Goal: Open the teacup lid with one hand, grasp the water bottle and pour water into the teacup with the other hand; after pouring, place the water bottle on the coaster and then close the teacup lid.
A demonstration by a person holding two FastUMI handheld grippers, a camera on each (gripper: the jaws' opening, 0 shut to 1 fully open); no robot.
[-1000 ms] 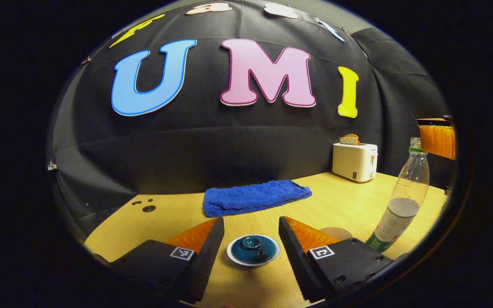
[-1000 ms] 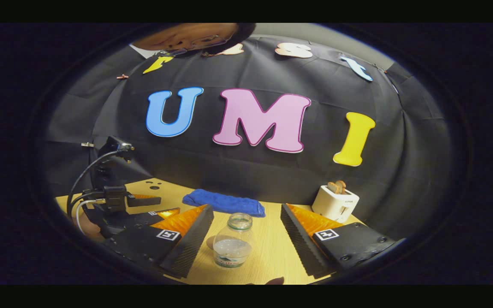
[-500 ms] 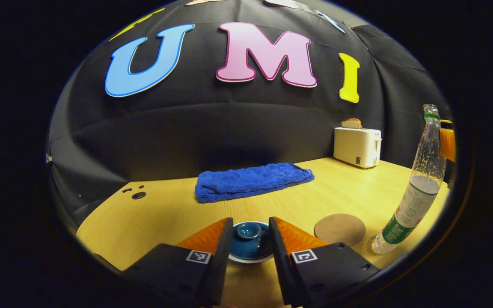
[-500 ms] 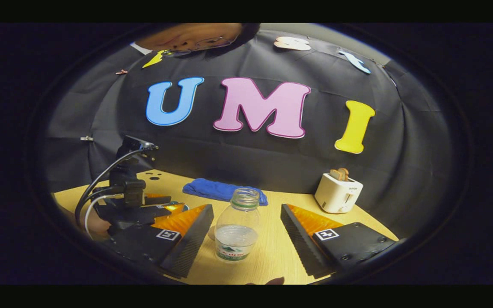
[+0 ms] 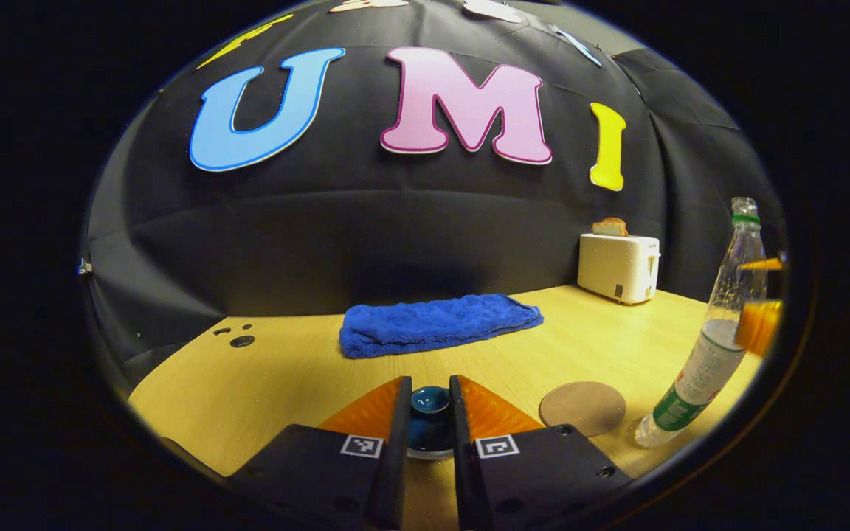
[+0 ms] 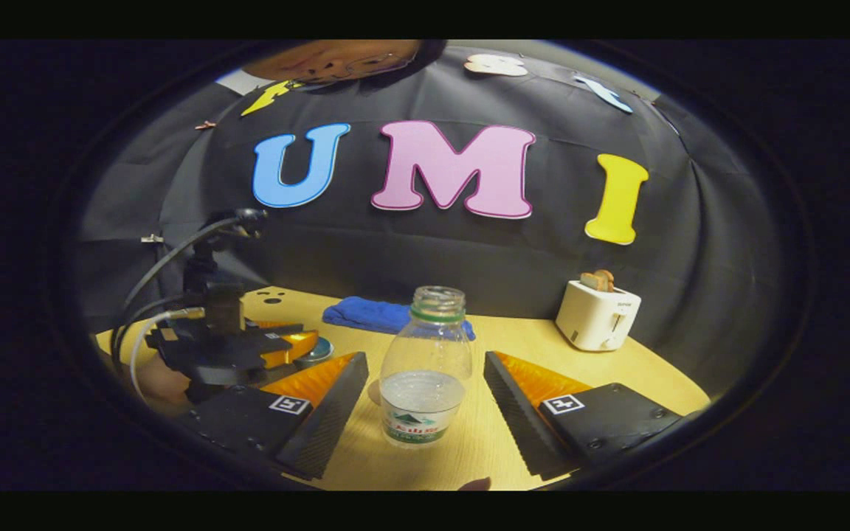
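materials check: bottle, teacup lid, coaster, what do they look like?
Bottle: clear thin plastic, see-through with the water line showing and a printed label.
Teacup lid: likely glazed ceramic, dark teal with a glossy sheen on the knob.
Coaster: matte brown disc, flat and dull; cork, wood or fibreboard, can't tell.

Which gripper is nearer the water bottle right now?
Right. The right gripper has its open jaws either side of the water bottle, not touching it. The left gripper is off to the side, closed around the teacup lid.

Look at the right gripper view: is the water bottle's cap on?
No: the water bottle stands uncapped, its open neck showing above the green ring.
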